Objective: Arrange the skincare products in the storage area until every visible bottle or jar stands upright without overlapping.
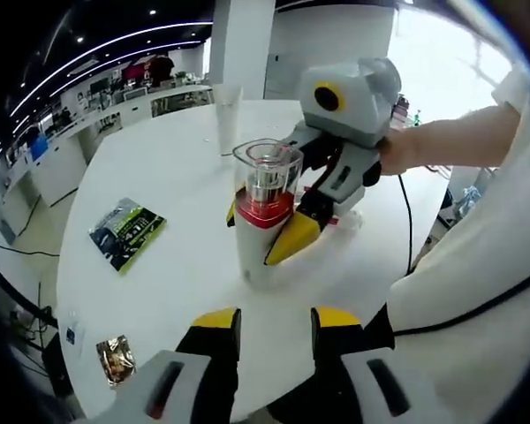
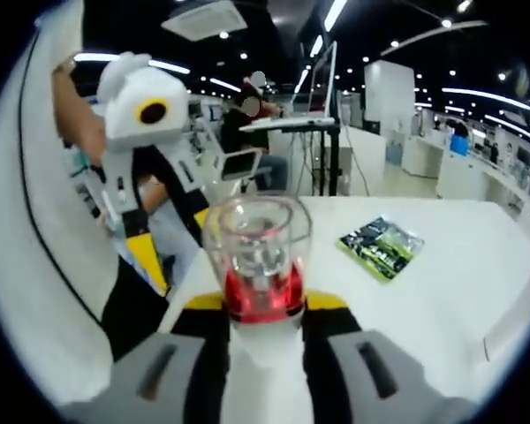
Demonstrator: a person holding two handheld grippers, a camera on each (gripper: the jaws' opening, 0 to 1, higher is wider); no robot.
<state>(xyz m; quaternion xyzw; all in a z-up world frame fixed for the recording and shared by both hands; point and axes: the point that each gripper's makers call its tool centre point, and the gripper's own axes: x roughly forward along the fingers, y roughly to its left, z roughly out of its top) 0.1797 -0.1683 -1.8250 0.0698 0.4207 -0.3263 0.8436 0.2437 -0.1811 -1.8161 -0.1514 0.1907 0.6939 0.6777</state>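
Right gripper [image 1: 278, 231] clamped on the upright bottle [image 1: 263, 212] on the white table [image 1: 159, 291]
Left gripper [image 1: 274, 325] hovers nearby, jaws apart, holding nothing

One skincare bottle [image 1: 263, 212] stands on the one round white table [image 1: 159, 159], and one tall clear tumbler [image 1: 227, 119] stands behind it. Flat packets number two: one green-and-black sachet [image 1: 126, 231] and one small foil sachet [image 1: 116, 359] near the table's edge (a third small item beside the foil one is too blurred to name). Two grippers are counted, the left gripper [image 1: 274, 331] and the right gripper [image 2: 261, 305], each with two yellow-tipped jaws.
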